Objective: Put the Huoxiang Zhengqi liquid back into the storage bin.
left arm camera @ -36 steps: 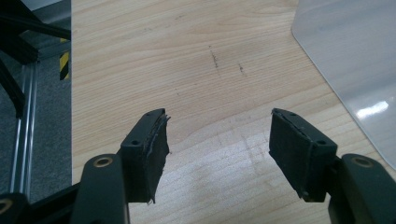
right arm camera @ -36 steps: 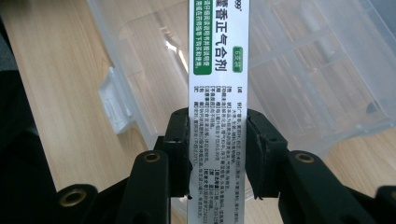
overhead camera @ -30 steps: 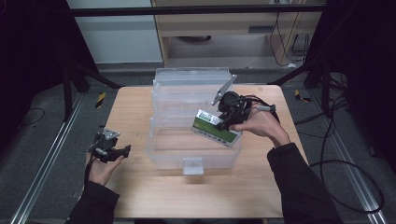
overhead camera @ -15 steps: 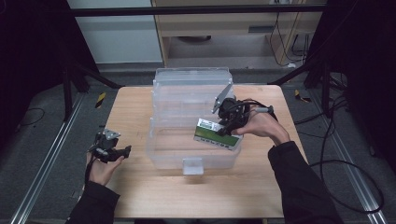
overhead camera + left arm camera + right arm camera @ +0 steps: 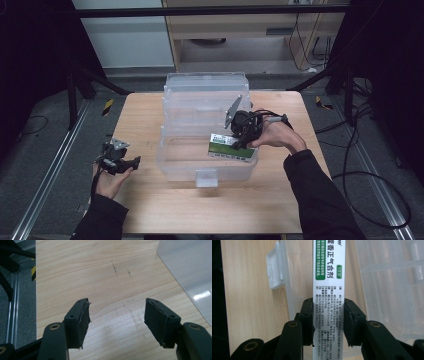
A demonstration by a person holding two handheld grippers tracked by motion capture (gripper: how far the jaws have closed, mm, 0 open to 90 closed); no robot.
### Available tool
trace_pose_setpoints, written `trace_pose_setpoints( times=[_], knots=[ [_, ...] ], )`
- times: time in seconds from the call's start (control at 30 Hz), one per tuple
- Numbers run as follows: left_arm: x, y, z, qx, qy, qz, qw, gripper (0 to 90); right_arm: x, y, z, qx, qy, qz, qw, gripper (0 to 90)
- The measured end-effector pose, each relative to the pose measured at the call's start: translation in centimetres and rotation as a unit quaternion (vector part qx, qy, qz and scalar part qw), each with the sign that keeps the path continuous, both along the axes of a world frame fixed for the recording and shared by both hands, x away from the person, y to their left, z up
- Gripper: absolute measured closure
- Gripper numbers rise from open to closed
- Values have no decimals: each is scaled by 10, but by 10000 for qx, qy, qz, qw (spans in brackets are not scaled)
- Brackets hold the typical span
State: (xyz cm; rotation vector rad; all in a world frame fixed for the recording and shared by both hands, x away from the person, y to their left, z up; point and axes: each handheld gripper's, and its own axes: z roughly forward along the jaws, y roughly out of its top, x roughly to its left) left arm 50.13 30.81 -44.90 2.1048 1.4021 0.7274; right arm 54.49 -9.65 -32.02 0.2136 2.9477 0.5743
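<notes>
A white and green medicine box point(image 5: 230, 146) with printed text hangs inside the clear plastic bin point(image 5: 200, 172) at its right side. My right gripper point(image 5: 240, 136) is shut on the medicine box point(image 5: 329, 290), both pads pressing its long sides. My left gripper point(image 5: 120, 162) rests low over the table's left part, jaws open and empty. In the left gripper view my left gripper point(image 5: 116, 317) has bare wood between its fingers, and the bin's lid point(image 5: 190, 272) lies at the upper right.
The bin's open lid point(image 5: 206, 92) lies flat behind it on the wooden table point(image 5: 260, 200). A white latch point(image 5: 206, 177) sits on the bin's front wall. Cables point(image 5: 360, 170) trail off the table's right side. Metal rails point(image 5: 45, 175) run along the floor at left.
My right gripper has sunk with the medicine box, bringing it lower into the bin. The left gripper has stayed where it was.
</notes>
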Motion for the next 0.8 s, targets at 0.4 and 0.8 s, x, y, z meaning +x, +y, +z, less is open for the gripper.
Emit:
trace_pose_setpoints(
  times=[0.4,0.8],
  knots=[
    [1,-1,-3,37,47,-7,10000,361,8,3,-17,-281,27,352,9990,645],
    [1,-1,-4,51,52,-2,10000,361,8,6,-32,-374,53,795,9961,645]
  ],
)
